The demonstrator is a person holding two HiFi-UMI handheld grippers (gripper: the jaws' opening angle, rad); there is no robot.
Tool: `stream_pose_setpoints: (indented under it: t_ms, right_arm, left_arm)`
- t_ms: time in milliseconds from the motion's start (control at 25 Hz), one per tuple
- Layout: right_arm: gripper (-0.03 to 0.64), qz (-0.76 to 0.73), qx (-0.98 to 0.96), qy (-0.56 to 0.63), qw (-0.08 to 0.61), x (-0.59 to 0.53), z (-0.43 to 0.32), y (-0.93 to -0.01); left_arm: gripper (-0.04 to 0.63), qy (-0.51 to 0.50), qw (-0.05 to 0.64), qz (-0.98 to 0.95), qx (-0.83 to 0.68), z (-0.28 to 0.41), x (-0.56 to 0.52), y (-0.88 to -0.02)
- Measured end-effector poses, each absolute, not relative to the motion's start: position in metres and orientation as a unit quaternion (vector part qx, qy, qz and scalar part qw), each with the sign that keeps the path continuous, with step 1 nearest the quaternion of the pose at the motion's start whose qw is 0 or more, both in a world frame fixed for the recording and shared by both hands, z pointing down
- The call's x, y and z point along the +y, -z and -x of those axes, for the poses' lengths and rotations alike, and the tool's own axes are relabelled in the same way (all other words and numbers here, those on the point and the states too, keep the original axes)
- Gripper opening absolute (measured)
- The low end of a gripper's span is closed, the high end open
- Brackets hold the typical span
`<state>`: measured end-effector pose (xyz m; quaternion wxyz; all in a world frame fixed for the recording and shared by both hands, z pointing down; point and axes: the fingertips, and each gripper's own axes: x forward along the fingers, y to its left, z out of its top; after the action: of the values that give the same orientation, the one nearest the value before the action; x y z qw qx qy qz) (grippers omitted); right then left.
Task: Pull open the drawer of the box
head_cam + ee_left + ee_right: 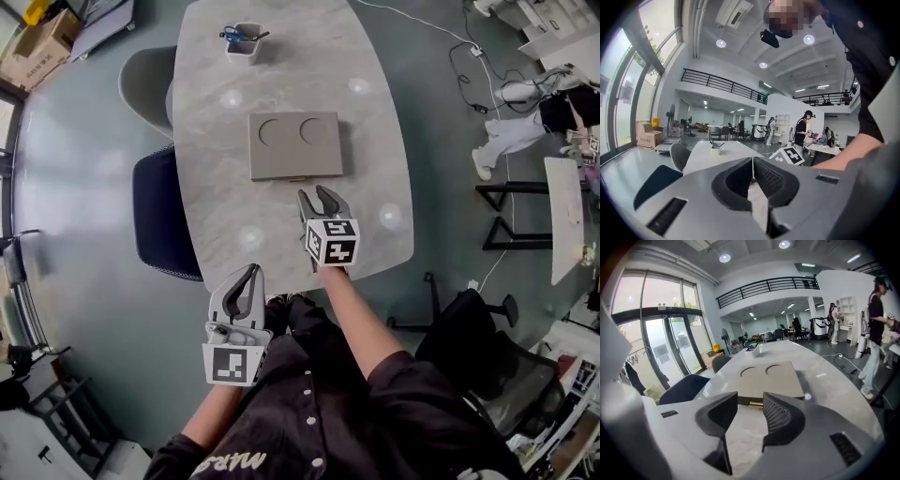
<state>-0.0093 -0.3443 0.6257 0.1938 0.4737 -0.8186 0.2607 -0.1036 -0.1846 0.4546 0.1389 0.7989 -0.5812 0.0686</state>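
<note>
Facing the box (pixel 771 376) drawer handle (pixel 756 404), right gripper (pixel 750 396) with fingers (pixel 780 416) apart.

Grey box (pixel 295 145) with two round recesses lies flat mid-desk (pixel 375 112). Right tool (pixel 322 199) sits just short of the box's near edge, jaws apart, not touching. Left tool (pixel 246 281) is further back from the box, off the desk, jaws together.

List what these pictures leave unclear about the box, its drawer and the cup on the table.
- Drawer front: the head view shows only the top of the box. In the right gripper view the open right tongs cover all but a strip and the brass handle.
- Box in the left gripper view: hidden behind the shut left tongs.
- White cup contents: too small in the head view to name.
</note>
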Motion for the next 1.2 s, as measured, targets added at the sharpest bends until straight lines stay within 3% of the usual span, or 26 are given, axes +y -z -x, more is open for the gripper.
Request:
stream_pose_setpoints:
  t_ms: [80, 360, 600, 1200]
  right_arm:
    - [0.169, -0.479, -0.810, -0.261, 0.217, -0.353, 0.014, -0.646]
    - [0.176, -0.489, -0.780, -0.284, 0.268, -0.372, 0.028, -0.701]
    - [0.199, -0.511, -0.757, -0.301, 0.273, -0.379, 0.031, -0.726]
    - [0.163, -0.521, -0.746, -0.291, 0.295, -0.379, 0.036, -0.732]
  left_arm:
    - [0.017, -0.082, 0.153, -0.796, -0.580, 0.106, -0.181, -0.470]
    - [0.017, -0.099, 0.187, -0.790, -0.576, 0.106, -0.170, -0.503]
    - [0.017, -0.101, 0.217, -0.780, -0.577, 0.108, -0.166, -0.526]
    - [0.017, -0.104, 0.201, -0.770, -0.596, 0.117, -0.181, -0.527]
